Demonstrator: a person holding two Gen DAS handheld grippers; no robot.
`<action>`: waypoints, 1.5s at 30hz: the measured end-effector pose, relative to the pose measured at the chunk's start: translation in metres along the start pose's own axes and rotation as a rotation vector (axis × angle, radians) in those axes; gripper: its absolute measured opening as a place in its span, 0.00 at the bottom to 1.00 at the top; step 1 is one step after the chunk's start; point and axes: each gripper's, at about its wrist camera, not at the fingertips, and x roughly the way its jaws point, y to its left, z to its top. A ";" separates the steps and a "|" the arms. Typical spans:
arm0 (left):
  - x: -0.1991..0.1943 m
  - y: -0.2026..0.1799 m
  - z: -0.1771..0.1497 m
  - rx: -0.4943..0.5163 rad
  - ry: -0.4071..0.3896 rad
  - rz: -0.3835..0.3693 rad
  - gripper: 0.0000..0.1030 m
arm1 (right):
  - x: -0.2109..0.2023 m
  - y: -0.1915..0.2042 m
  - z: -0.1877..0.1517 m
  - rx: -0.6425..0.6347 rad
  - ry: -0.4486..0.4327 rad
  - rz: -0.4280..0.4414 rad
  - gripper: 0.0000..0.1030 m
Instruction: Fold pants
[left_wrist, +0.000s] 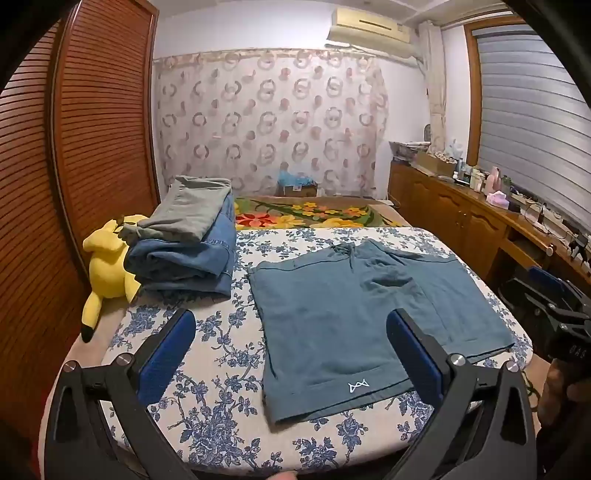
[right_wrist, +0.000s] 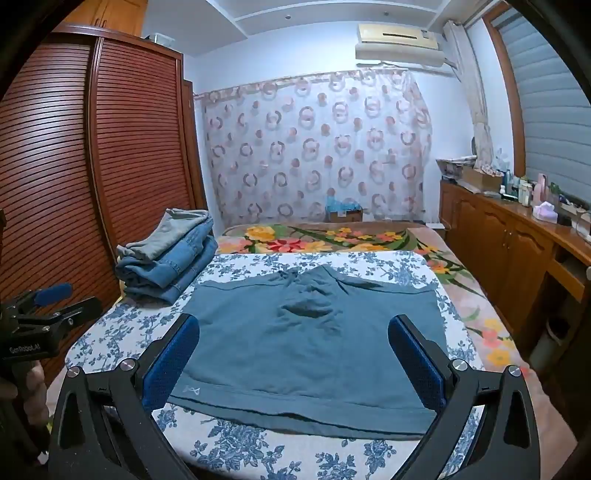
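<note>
Teal shorts (left_wrist: 343, 314) lie spread flat on the white bed sheet with blue flowers (left_wrist: 221, 387), waistband and drawstring at the far end, a small white logo near the hem closest to me. My left gripper (left_wrist: 291, 328) hovers open above the near left of the shorts, nothing between its blue pads. The right gripper (right_wrist: 293, 334) is open too, above the near hem of the shorts (right_wrist: 314, 343), and holds nothing. Each gripper shows at the edge of the other's view: the right gripper (left_wrist: 554, 306), the left gripper (right_wrist: 48, 299).
A stack of folded jeans with a grey garment on top (left_wrist: 188, 240) sits at the far left of the bed. A yellow plush toy (left_wrist: 107, 266) lies beside it. A slatted wooden wardrobe (left_wrist: 92, 129) stands on the left; a wooden sideboard with bottles (left_wrist: 480, 206) runs along the right. A flowered blanket (left_wrist: 314, 214) lies beyond.
</note>
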 end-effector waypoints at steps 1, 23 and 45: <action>0.000 0.000 0.000 0.000 0.006 0.002 1.00 | 0.000 0.000 0.000 -0.001 0.000 -0.001 0.99; 0.000 0.000 0.000 0.014 -0.002 0.009 1.00 | 0.002 0.000 -0.001 -0.005 -0.008 0.002 0.99; -0.004 -0.003 0.003 0.017 -0.009 0.010 1.00 | 0.001 0.000 -0.002 -0.004 -0.012 0.004 0.99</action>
